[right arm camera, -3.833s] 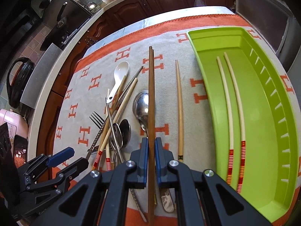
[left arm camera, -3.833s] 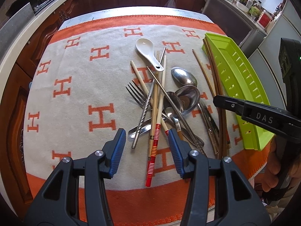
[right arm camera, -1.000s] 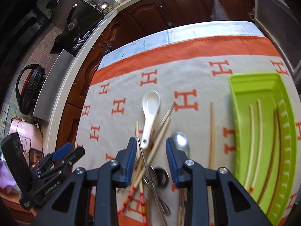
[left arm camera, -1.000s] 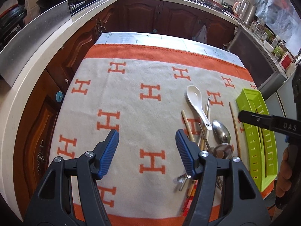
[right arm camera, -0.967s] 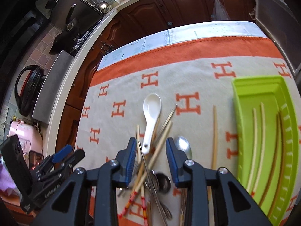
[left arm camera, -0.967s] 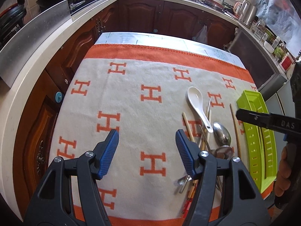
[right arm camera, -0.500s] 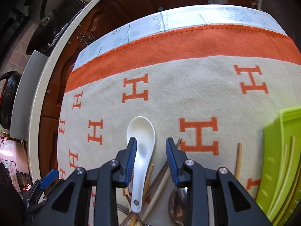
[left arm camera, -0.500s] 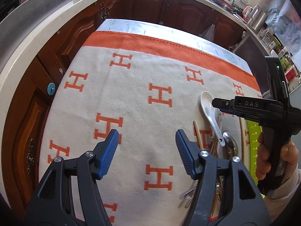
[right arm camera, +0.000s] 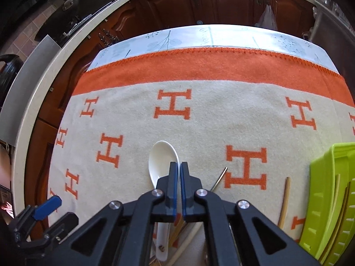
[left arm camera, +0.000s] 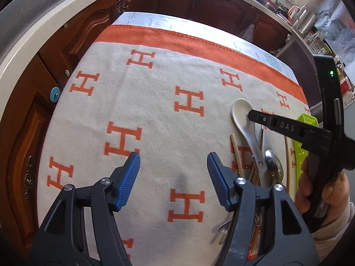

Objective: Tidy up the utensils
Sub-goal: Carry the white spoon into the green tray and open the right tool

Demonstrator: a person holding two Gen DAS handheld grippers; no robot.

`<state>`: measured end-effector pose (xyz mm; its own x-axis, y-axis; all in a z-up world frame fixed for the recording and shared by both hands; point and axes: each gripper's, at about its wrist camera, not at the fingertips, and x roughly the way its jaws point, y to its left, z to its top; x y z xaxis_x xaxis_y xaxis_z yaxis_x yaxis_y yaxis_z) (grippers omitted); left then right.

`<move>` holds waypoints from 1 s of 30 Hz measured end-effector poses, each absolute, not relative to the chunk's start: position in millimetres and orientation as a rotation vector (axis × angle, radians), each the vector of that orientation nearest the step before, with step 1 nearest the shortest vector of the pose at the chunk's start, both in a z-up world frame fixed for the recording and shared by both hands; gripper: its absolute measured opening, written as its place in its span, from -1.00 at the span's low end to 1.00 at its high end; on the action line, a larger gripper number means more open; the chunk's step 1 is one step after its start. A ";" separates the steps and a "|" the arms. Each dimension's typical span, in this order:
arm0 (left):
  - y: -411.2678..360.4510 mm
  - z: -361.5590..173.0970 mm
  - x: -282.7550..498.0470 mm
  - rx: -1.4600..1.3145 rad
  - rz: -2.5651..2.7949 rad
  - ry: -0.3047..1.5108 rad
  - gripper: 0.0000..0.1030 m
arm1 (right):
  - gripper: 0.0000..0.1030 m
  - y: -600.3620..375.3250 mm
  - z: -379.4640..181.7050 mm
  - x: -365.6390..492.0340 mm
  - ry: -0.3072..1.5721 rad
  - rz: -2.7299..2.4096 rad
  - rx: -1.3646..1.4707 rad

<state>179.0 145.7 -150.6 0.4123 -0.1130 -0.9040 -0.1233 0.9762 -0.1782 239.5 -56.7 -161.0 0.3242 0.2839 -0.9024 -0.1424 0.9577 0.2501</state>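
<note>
Now the right gripper (right arm camera: 178, 166) has snapped its blue pads together over the right rim of the white ceramic spoon (right arm camera: 160, 161), low in the centre of the right wrist view; a second ago those pads stood apart, straddling the pile further down the handle. Only a sliver of gap shows between them, and they sit right at the bowl's edge, so I judge they have pinched that thin rim, though the view does not let me be sure the rim is actually between them. In the left wrist view the same gripper's tip lies over the spoon's bowl (left arm camera: 240, 110) at the right of the frame, with the person's hand (left arm camera: 319, 192) round its handle at the lower right.

The left gripper (left arm camera: 173, 175) hangs wide and holds nothing, over bare blanket (left arm camera: 155, 115) at lower centre, as it was a second ago.

That suggests the spoon is the next piece to go. It rests on the heap of chopsticks (left arm camera: 236, 155) and metal spoons (left arm camera: 274, 166), its handle running down toward the bottom edge. The green tray (right arm camera: 328, 199), at the right edge of the right wrist view, already has chopsticks in it. A grip on a slick rim may slip when lifted
</note>
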 end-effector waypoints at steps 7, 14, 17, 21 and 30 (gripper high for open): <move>141.6 -146.2 169.6 -0.223 0.001 1.147 0.17 | -0.96 -71.5 -144.3 232.4 1.174 0.296 0.194; 133.4 -135.2 158.2 -0.209 -0.011 1.138 0.17 | -0.96 -98.1 -113.9 214.7 1.117 0.307 0.243; 125.5 -127.1 151.2 -0.197 -0.025 1.127 0.17 | -0.96 -114.2 -103.4 199.6 1.099 0.302 0.253; 108.2 -118.2 142.2 -0.171 -0.054 1.118 0.17 | -0.96 -139.3 -94.3 172.5 1.080 0.286 0.269; 55.1 -112.2 120.2 -0.086 -0.133 1.120 0.17 | -0.96 -204.7 -94.3 117.2 1.059 0.200 0.329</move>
<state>120.2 55.1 -112.2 0.4293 -0.1498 -0.8906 0.0638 0.9887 -0.1356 117.2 -204.7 -94.3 0.4779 0.3168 -0.8193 -0.0041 0.9335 0.3586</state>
